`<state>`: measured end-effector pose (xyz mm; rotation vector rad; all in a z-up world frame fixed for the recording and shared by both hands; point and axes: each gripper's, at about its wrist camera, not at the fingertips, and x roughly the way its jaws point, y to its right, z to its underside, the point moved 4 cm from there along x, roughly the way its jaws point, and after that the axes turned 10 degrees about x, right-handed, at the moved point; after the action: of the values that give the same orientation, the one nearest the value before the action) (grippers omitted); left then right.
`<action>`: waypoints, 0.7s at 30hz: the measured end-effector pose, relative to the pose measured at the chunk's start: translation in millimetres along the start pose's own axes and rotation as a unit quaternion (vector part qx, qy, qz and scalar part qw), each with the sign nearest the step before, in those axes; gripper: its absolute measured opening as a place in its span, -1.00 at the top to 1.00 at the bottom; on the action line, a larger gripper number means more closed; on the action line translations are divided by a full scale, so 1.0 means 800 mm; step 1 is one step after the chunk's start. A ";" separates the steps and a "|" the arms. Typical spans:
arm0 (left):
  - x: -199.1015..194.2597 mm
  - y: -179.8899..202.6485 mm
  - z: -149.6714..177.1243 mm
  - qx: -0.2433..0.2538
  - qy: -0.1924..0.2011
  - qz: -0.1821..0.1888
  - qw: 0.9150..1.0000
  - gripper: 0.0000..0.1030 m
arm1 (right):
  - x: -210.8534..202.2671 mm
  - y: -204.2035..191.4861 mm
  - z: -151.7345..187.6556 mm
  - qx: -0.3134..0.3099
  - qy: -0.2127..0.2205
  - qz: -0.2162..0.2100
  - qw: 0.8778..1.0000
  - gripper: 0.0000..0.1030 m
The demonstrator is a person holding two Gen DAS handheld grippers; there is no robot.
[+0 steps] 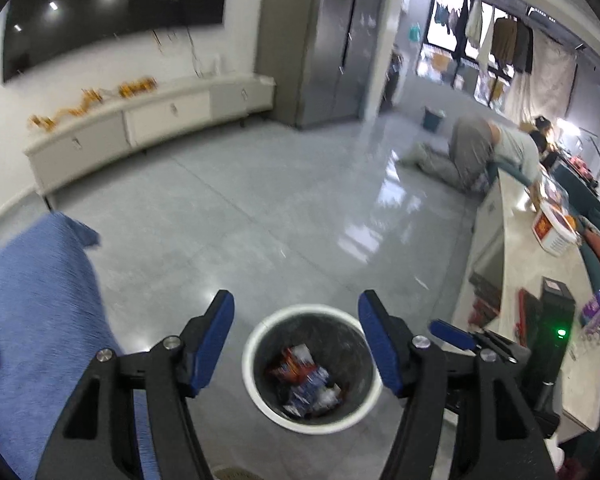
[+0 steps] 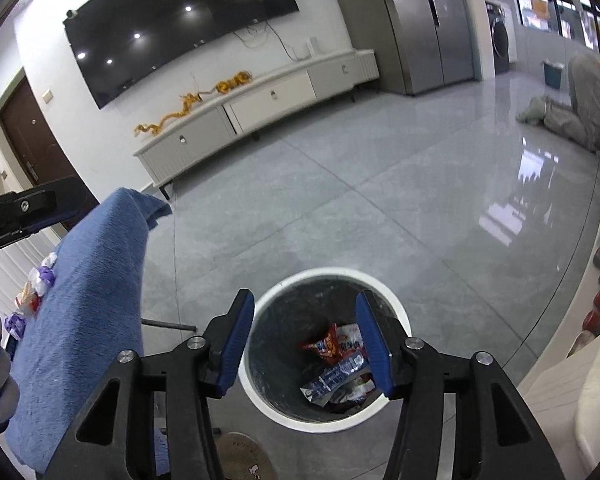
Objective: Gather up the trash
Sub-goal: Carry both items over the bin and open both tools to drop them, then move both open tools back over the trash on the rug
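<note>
A round bin with a white rim stands on the grey floor below both grippers. Several snack wrappers lie inside it, red and blue-white. My left gripper is open and empty above the bin. My right gripper is open and empty above the bin too; its blue tip also shows in the left wrist view. More crumpled wrappers lie on the blue-covered surface at the left.
A blue cloth covers a surface left of the bin. A pale counter with boxes and a black device runs along the right. A person kneels on the floor far right. A low white cabinet lines the wall.
</note>
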<state>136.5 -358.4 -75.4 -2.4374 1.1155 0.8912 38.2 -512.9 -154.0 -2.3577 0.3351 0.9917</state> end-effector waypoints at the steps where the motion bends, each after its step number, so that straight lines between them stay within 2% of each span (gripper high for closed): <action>1: -0.015 -0.003 -0.002 0.002 0.015 -0.015 1.000 -0.22 | -0.011 -0.008 -0.002 -0.005 0.009 -0.003 1.000 -0.09; 5: -0.060 -0.008 -0.003 0.010 0.052 -0.051 0.997 -0.22 | -0.043 -0.032 -0.010 -0.017 0.034 -0.015 0.999 -0.19; 13: -0.141 -0.022 0.010 0.010 0.099 -0.071 0.993 -0.23 | -0.114 -0.092 -0.023 -0.053 0.095 -0.036 0.993 -0.43; 21: -0.231 -0.047 0.025 0.004 0.159 -0.110 0.981 -0.22 | -0.173 -0.156 -0.023 -0.090 0.141 -0.051 0.985 -0.62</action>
<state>64.3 -219.1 31.6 -2.6938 0.9147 0.4397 5.3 -420.0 5.2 -2.6571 0.2353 0.6656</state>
